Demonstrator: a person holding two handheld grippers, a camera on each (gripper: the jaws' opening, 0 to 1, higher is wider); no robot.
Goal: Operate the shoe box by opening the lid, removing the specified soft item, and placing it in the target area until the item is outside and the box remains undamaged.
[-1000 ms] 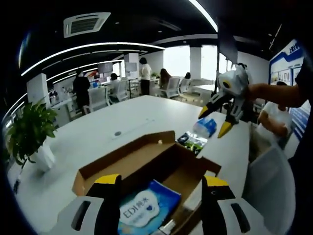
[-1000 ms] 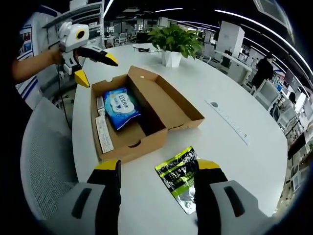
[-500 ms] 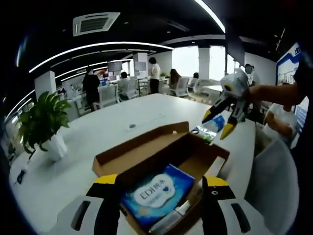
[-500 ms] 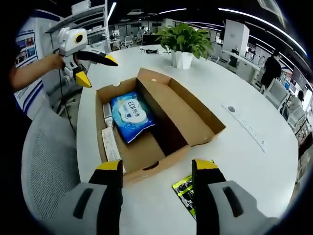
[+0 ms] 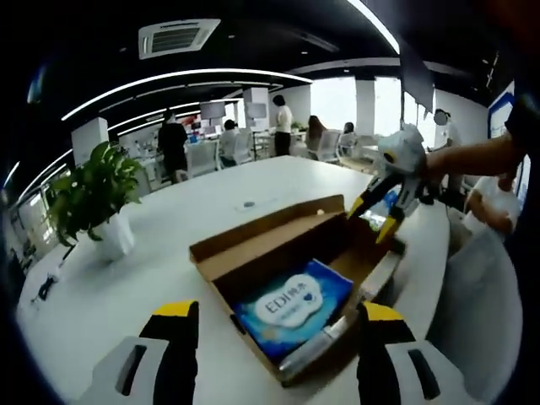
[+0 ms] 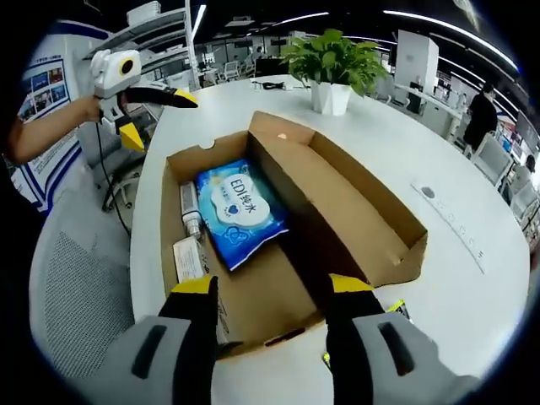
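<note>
A cardboard shoe box [image 6: 295, 211] sits open on a white table [image 6: 439, 253], its lid folded back to the right, with a blue wipes pack [image 6: 240, 211] lying flat inside beside a small tube [image 6: 190, 211] and a paper slip [image 6: 187, 257] along the left wall. The right gripper [image 6: 268, 295] hovers over the box's near edge, jaws spread and empty. The left gripper [image 5: 270, 316], likewise agape and holding nothing, is held above the box's opposite end, near a potted plant [image 5: 93, 198].

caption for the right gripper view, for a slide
Open right gripper above the opened shoe box, with the blue wipes pack lying inside.
</note>
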